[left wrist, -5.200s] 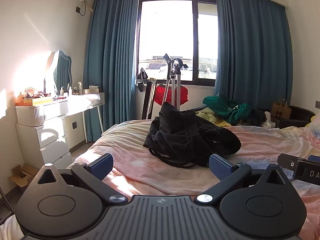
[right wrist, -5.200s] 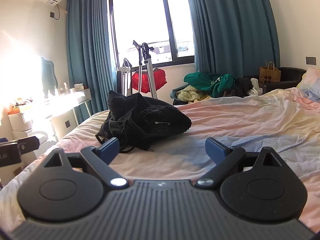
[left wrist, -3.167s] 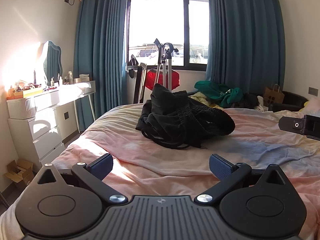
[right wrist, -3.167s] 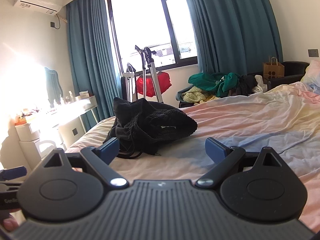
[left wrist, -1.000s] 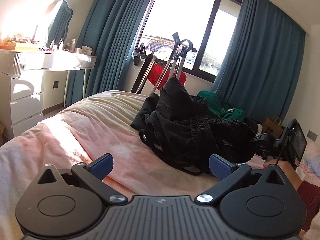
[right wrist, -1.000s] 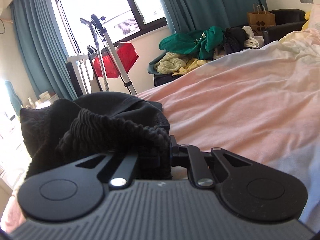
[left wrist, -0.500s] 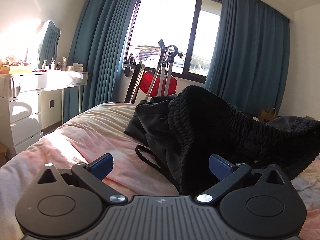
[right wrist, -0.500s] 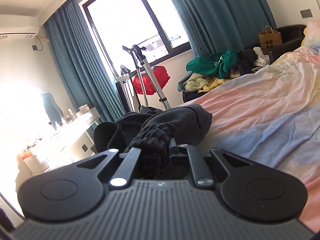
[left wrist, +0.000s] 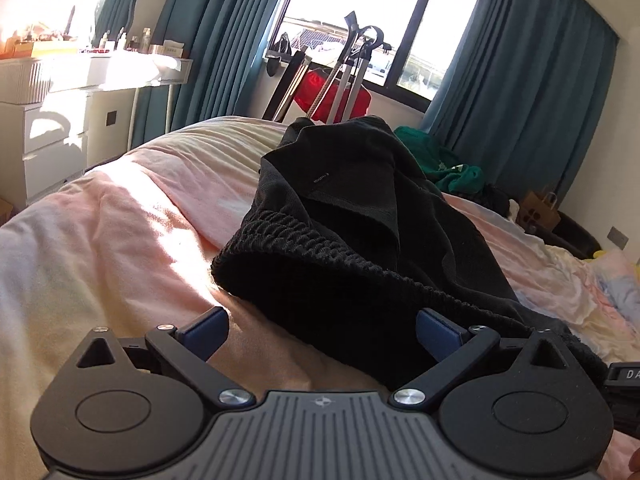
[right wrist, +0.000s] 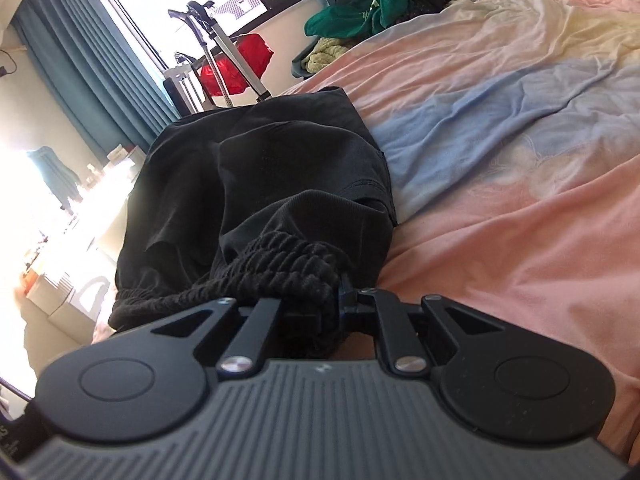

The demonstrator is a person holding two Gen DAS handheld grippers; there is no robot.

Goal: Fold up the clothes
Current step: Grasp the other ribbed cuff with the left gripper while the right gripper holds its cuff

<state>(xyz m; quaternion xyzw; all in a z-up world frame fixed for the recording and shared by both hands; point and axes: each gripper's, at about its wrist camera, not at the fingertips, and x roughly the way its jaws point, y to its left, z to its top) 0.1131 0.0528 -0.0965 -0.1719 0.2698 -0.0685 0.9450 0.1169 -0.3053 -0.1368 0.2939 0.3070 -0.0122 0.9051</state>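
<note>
A pair of black shorts point(left wrist: 352, 216) with a ribbed elastic waistband point(left wrist: 304, 240) lies stretched across the pink bedspread point(left wrist: 120, 232). My left gripper point(left wrist: 320, 330) is open just in front of the waistband, with the dark cloth reaching between its blue pads point(left wrist: 206, 328) but untouched by them. In the right wrist view the same black shorts point(right wrist: 256, 168) trail away from me. My right gripper point(right wrist: 320, 304) is shut on the bunched waistband point(right wrist: 288, 256). Part of the right gripper's body point(left wrist: 624, 392) shows at the right edge of the left wrist view.
A pastel pink, blue and yellow bedspread point(right wrist: 520, 140) spreads to the right. Beyond the bed's foot are a red bag with a metal stand point(left wrist: 340, 88), a green clothes pile point(right wrist: 356, 12), a brown paper bag point(left wrist: 540, 212), teal curtains and a white dresser point(left wrist: 52, 120) at left.
The right gripper has dragged the shorts by the waistband toward me, pulling the heap out flatter and longer. The left gripper has shifted a little and tipped toward the cloth's near edge.
</note>
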